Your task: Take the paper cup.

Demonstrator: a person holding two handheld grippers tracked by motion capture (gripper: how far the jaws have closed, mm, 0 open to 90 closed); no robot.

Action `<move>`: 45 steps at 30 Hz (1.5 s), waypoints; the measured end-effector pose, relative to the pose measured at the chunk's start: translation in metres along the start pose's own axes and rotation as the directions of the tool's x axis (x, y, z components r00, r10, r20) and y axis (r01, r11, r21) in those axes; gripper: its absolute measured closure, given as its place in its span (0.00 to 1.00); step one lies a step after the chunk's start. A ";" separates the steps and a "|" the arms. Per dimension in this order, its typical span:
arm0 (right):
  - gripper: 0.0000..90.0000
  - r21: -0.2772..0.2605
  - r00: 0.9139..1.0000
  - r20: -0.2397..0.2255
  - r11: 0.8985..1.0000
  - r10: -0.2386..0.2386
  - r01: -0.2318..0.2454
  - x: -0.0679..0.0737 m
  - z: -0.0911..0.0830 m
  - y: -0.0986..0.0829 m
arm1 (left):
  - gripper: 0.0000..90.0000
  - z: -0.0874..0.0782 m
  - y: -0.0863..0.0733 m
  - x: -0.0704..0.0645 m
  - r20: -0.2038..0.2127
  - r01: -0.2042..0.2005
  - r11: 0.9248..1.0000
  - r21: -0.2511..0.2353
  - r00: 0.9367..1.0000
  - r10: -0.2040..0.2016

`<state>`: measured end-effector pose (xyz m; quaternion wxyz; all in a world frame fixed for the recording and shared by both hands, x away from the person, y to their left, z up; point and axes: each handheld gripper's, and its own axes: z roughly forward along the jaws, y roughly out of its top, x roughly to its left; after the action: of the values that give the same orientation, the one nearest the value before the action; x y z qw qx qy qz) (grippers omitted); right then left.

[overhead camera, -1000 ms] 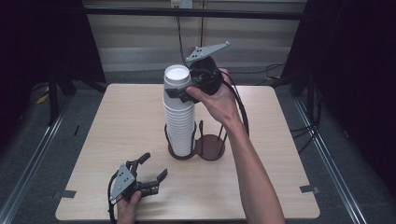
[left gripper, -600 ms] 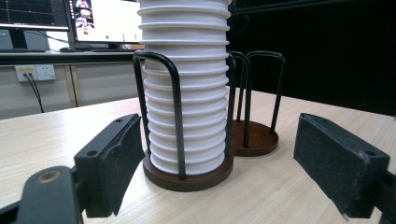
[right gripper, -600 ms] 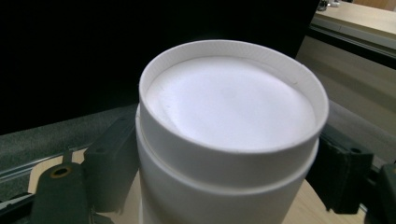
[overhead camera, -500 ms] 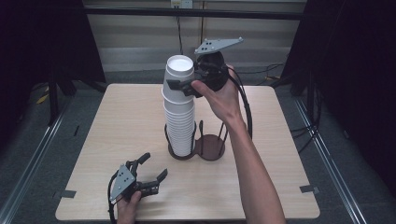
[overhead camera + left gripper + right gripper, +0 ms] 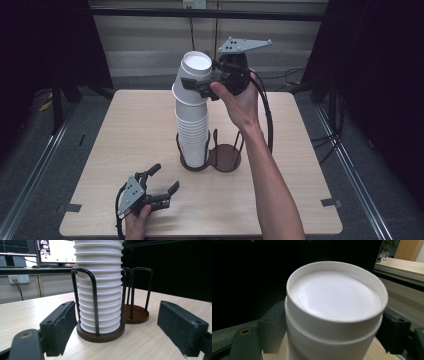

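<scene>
The worktop (image 5: 125, 150) is a pale wooden board, and it carries all the things. Near its middle stands a dark holder (image 5: 222, 157) with two round bases and thin black wire uprights. The left base holds a tall stack of white cups (image 5: 192, 135), turned upside down and nested one over the other; the right base (image 5: 136, 313) has nothing on it. In the left claw's view the wire uprights stand around the lower cups.

Above the stack, the top cup (image 5: 192, 82) is raised and tilted to the right, with its closed bottom facing up. Its open rim seems to overlap the cup under it, but from the high view I cannot tell if the two touch.

The right claw (image 5: 200, 86) is clenched on this top cup, one jaw on each side of its wall, as the right claw's view (image 5: 332, 322) shows clearly. The person's right hand (image 5: 240, 100) holds this claw high over the worktop.

The left claw (image 5: 162, 182) rests low near the front left edge of the worktop, well apart from the holder. Its jaws are spread wide and grasp nothing, and they point toward the stack.
</scene>
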<state>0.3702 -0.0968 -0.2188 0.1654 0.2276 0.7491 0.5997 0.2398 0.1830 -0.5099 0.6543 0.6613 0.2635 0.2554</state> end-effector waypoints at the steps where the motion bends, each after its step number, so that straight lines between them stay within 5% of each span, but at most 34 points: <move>1: 0.23 -0.007 1.000 0.000 1.000 0.000 0.000 0.000 -0.001 0.000 | 0.17 0.000 0.000 0.000 0.000 0.000 1.000 0.000 1.000 0.000; 28: 0.23 -0.141 0.999 -0.012 0.989 0.051 -0.052 -0.003 -0.027 0.007 | 0.17 0.000 0.000 0.000 -0.001 0.000 1.000 0.001 1.000 0.000; 45: 0.23 -0.132 0.999 0.006 0.990 0.053 -0.052 -0.006 -0.065 -0.002 | 0.17 0.000 0.000 0.000 -0.002 0.000 1.000 0.000 1.000 0.000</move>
<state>0.3413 -0.1536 -0.2065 0.1678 0.2388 0.7006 0.6511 0.2398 0.1829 -0.5099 0.6540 0.6611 0.2641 0.2561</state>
